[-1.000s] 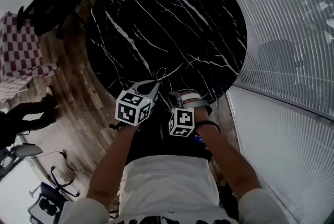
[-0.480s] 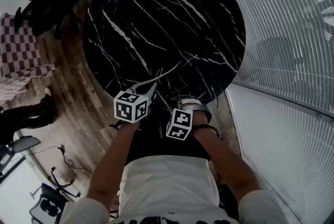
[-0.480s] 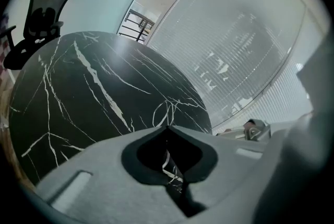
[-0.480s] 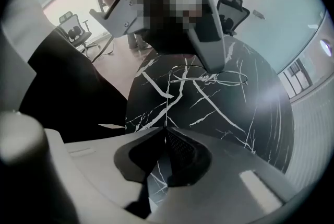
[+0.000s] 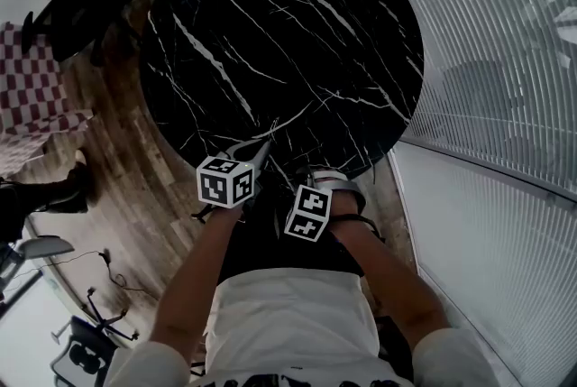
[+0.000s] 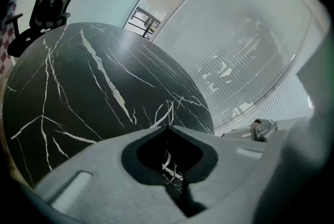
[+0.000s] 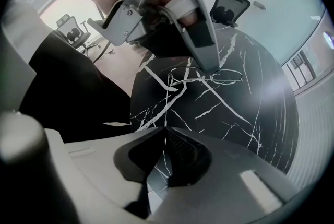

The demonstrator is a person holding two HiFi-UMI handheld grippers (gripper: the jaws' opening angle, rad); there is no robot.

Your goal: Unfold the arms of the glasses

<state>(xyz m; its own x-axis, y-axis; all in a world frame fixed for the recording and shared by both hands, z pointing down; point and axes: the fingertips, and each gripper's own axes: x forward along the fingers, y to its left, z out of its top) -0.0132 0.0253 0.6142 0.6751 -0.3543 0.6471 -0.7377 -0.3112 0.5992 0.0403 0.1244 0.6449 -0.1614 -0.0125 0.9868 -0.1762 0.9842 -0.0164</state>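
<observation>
Two grippers are working at the near edge of the table [image 5: 297, 33]. The left gripper [image 6: 168, 126] is clamping shut on the front of the wire glasses [image 7: 194, 80], holding them just above that edge, while the right gripper [image 7: 164, 128], beside it and pointing down at the table, is pinching shut on what looks like one thin arm [image 7: 167, 103]. Unfolding seems to be just starting; the next move is calling for the right gripper to swing that arm out about its hinge, gently, with the left steadying the frame.

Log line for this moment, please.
left tongs: shut on glasses frame | right tongs: shut, apparently on thin glasses arm | both over near edge of black marble table
</observation>
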